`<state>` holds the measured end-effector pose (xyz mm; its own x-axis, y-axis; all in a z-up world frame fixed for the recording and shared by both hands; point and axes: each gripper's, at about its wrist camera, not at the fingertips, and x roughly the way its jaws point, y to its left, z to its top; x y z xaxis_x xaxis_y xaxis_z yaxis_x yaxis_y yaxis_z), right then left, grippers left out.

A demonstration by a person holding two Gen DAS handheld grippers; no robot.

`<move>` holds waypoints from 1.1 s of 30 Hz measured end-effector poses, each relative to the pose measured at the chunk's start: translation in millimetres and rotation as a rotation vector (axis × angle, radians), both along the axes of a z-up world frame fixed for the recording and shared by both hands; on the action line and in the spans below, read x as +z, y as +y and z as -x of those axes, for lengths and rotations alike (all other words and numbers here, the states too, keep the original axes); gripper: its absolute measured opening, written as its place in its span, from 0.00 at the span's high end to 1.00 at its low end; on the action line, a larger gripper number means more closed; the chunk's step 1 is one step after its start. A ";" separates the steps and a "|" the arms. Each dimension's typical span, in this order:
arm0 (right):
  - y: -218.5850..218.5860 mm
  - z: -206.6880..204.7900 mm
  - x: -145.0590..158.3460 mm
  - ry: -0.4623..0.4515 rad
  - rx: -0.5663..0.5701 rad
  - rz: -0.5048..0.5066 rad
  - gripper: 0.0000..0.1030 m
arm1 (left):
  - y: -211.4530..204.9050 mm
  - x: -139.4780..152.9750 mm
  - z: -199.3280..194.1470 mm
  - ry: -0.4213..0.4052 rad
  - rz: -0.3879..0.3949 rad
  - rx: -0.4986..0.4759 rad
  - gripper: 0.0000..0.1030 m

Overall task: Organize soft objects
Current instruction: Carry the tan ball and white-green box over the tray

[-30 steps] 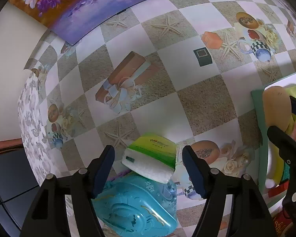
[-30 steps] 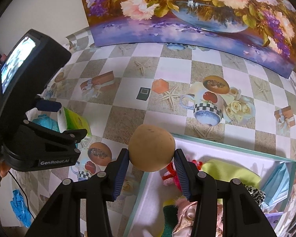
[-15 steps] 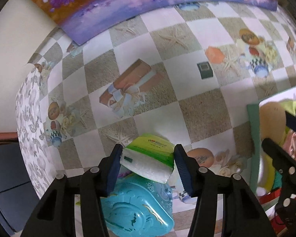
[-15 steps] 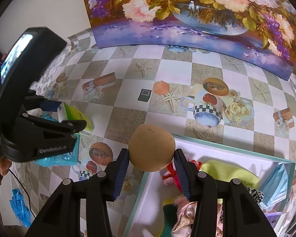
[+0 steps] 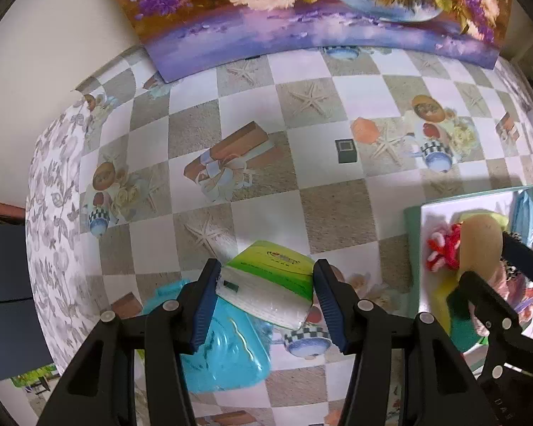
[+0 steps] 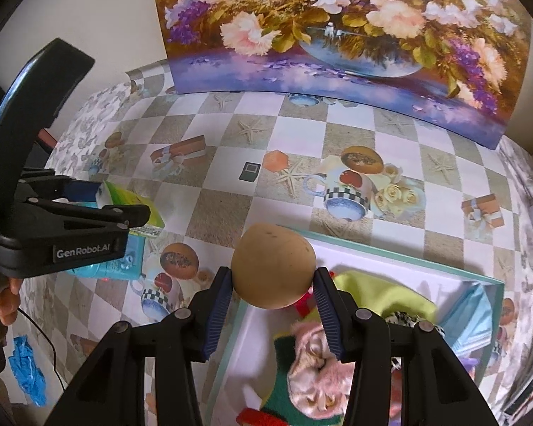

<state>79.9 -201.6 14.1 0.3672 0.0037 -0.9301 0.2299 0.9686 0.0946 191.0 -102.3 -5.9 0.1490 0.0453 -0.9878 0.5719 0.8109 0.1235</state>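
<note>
My left gripper is shut on a green and white tissue pack, held above a turquoise plastic case; the pack also shows in the right wrist view. My right gripper is shut on a tan soft ball and holds it over the near left edge of a teal-rimmed white box. The box holds a yellow cloth, a pink plush and other soft items. In the left wrist view the ball and box are at the right.
A flower painting leans against the wall at the back. The table has a checkered printed cloth. A blue glove lies low at the left, off the table. The table's left edge drops off.
My left gripper closed on the tissue pack and lifted it, the view rising and tilting up toward the painting. My right gripper kept hold of the ball and rose slightly over the box edge.
</note>
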 end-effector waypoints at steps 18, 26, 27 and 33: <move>-22.0 66.9 21.2 0.021 -0.045 0.029 0.51 | -6.5 25.0 87.7 -0.038 0.269 0.100 0.47; -46.2 111.9 -2.1 0.095 -0.113 0.047 0.51 | -31.8 -0.4 141.5 0.054 0.362 0.064 0.47; -50.9 117.5 -6.6 0.108 -0.127 0.043 0.51 | -33.6 -2.3 145.7 0.060 0.367 0.062 0.47; -64.9 132.5 -21.2 0.149 -0.167 0.021 0.51 | -45.3 -17.5 164.4 0.104 0.367 0.035 0.49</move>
